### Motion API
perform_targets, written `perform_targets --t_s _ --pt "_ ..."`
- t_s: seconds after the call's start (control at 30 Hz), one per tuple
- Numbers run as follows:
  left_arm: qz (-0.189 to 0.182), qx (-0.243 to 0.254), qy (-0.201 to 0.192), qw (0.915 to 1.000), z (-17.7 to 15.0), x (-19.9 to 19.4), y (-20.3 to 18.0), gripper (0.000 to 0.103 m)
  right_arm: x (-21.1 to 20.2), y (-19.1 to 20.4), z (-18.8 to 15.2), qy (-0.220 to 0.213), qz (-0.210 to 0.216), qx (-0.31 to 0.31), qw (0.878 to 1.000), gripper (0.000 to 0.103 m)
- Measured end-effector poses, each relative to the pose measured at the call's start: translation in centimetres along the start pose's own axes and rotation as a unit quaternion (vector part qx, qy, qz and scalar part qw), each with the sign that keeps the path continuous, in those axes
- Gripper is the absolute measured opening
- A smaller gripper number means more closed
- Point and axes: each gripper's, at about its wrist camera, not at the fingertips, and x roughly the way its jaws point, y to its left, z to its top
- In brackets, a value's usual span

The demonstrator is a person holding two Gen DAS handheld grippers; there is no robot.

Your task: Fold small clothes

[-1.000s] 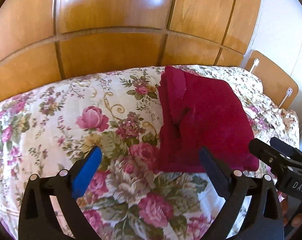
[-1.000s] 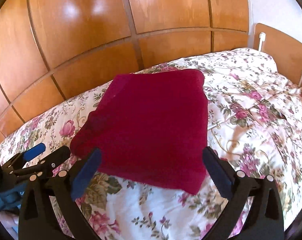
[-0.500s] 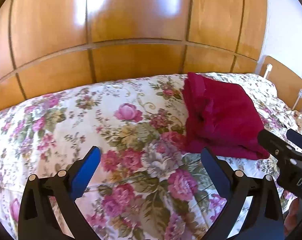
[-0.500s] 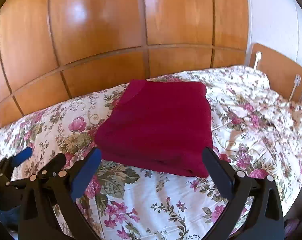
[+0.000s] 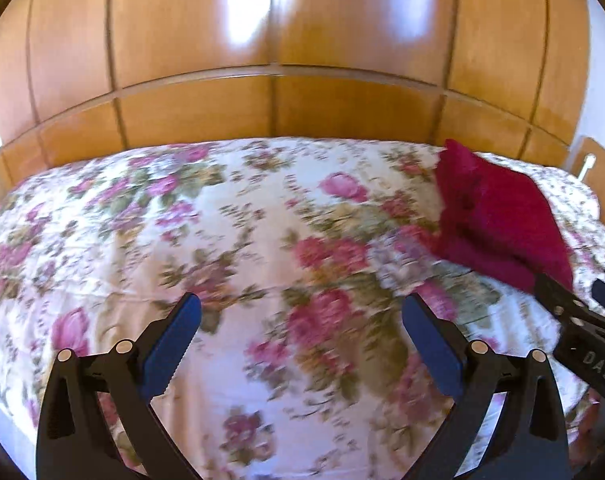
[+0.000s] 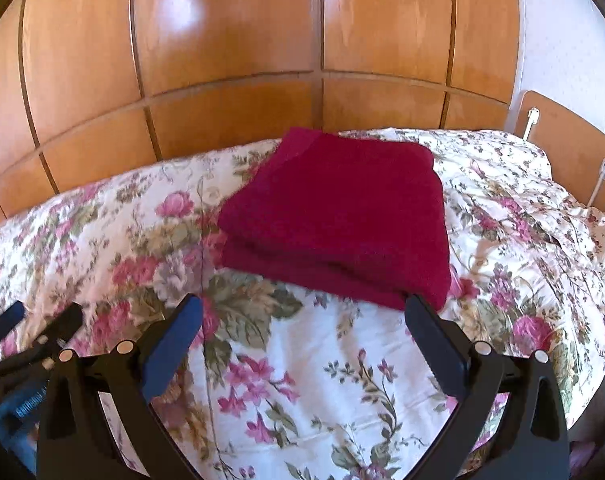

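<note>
A dark red knitted garment, folded into a thick rectangle, is lying on the bed's white quilt printed with pink roses, toward the bed's far edge by the glossy wooden panelled wall. The right tool is hovering just short of the garment's near edge, jaws spread wide and gripping nothing. The left tool is hanging over bare quilt to the garment's left, well apart from it, jaws likewise wide and empty.

Left wrist view blurs the floral bedspread; garment's folds unclear
</note>
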Motion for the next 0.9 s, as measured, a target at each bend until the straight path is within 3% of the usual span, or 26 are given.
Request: perform_targets --t_s 0.2,0.47,0.9 --pt "0.023 -0.007 -0.002 0.9997 -0.3 -0.4 0.2 0.099 -0.7 -1.2 -1.0 -0.007 -0.045 0.011 0.999 0.101" --pt "0.0 -0.014 0.012 0.9998 -0.9 -0.8 -1.8 0.099 -1.2 -1.9 -1.5 -0.02 -0.061 0.002 0.998 0.101" --pt "-0.031 0.031 -0.004 0.999 -0.4 -0.9 -5.5 0.099 -1.1 -3.5 -1.6 -0.02 -0.075 0.026 0.997 0.101"
